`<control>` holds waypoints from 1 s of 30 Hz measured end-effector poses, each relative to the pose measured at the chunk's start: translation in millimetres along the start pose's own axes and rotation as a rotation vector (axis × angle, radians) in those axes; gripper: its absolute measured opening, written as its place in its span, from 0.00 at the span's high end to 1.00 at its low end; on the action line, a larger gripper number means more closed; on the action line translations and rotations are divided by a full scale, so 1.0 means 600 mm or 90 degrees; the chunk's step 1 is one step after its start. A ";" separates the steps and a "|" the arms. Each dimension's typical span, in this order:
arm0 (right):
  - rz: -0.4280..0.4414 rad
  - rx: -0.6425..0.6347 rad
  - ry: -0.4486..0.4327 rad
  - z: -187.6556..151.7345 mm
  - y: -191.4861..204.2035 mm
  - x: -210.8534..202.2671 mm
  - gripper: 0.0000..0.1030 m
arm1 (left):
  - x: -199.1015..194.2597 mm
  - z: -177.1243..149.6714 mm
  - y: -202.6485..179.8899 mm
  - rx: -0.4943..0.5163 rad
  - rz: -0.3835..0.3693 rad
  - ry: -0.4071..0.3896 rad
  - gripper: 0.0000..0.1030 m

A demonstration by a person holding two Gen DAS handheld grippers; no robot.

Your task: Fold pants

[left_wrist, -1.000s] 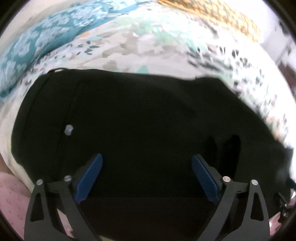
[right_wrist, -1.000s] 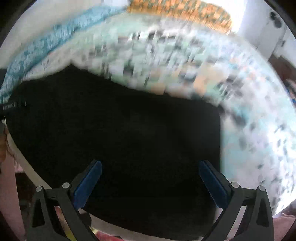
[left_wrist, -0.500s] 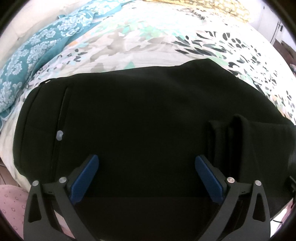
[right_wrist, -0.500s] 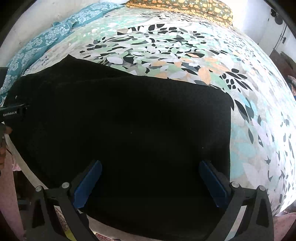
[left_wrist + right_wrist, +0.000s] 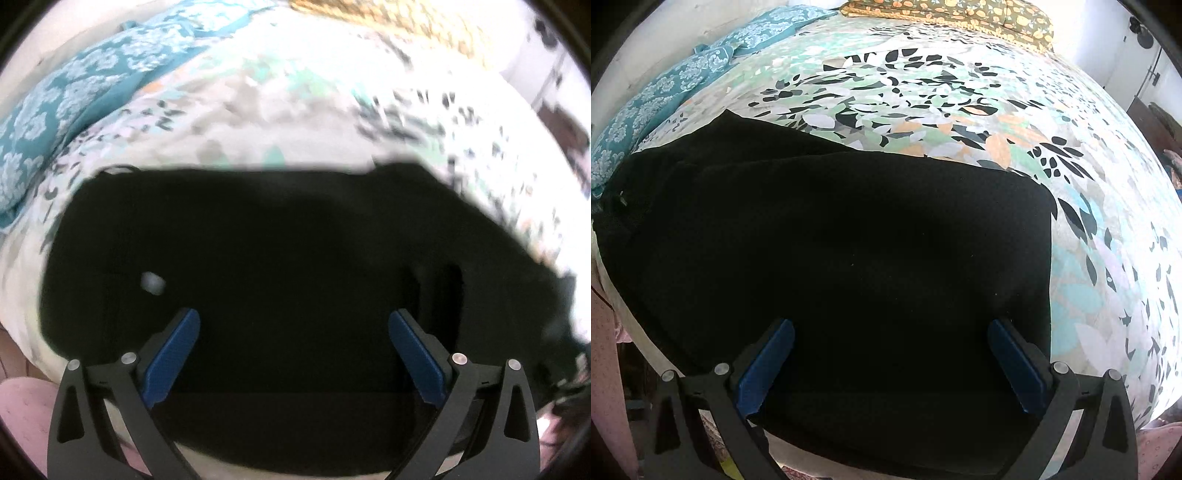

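Black pants (image 5: 280, 258) lie flat across the near edge of a bed, the waist end with a pale button (image 5: 152, 283) to the left in the left wrist view. That view is motion-blurred. My left gripper (image 5: 293, 332) hovers open over the waist half with nothing between its blue pads. In the right wrist view the pants (image 5: 849, 251) show as a folded black rectangle with a straight right edge. My right gripper (image 5: 890, 343) stands open above that half, also holding nothing.
The bed carries a leaf-patterned sheet (image 5: 960, 96). A teal floral cloth (image 5: 676, 81) lies at the far left and an orange-patterned pillow (image 5: 960, 14) at the head. A pink sleeve (image 5: 22, 413) shows at the lower left. The sheet beyond and right of the pants is bare.
The left wrist view has swung and gone blurred again, with the button shifted right in the frame. The right wrist view has drawn slightly closer to the pants. Both grippers stay open.
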State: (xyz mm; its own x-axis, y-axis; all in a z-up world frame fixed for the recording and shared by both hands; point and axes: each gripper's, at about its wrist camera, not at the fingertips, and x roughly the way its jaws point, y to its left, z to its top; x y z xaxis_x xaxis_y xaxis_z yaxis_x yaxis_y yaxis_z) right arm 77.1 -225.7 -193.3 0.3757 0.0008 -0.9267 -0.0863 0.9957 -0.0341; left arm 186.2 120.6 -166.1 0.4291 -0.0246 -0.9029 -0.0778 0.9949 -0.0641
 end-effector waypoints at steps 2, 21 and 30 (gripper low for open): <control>0.001 -0.001 0.001 0.000 0.000 0.001 0.00 | -0.029 0.030 0.048 -0.033 -0.010 -0.033 0.01; 0.000 0.002 -0.003 0.002 -0.003 0.003 0.00 | 0.079 0.092 0.298 -0.173 -0.143 0.111 0.01; 0.005 -0.001 -0.005 0.002 -0.004 0.002 0.00 | 0.017 0.093 0.241 -0.187 -0.124 0.120 0.78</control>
State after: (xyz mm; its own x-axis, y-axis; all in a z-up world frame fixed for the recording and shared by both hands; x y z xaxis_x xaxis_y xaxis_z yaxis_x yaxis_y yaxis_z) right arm 78.8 -228.0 -194.0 0.3825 0.0088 -0.9239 -0.0909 0.9955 -0.0281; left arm 229.8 269.5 -160.6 0.2906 -0.2541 -0.9225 -0.2768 0.9006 -0.3352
